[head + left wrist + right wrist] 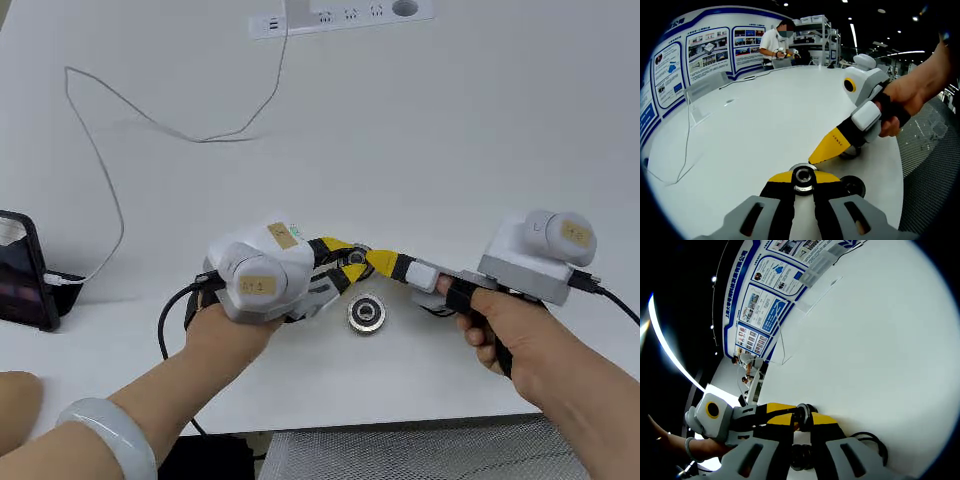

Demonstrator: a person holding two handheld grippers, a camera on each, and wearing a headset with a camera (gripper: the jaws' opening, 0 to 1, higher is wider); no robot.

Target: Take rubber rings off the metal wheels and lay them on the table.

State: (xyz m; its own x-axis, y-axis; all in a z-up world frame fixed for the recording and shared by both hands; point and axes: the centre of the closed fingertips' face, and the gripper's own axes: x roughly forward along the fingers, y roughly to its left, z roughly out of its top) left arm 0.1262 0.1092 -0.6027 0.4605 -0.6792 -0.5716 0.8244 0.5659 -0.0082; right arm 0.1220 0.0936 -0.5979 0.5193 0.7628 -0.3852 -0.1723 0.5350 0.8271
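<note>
Fingers (781,177) of the left gripper (803,179) are clamped on a metal wheel (803,174) held above the table (420,150), the right gripper (372,261) touches its rim with fingers whose gap I cannot tell, and a second wheel (367,313) lies on the table just below.

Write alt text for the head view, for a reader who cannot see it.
Two hand-held claws meet tip to tip above a white table: the left claw grips a metal wheel, and the right claw has its yellow tip at the rim. A second wheel lies on the table just nearer the person.
</note>
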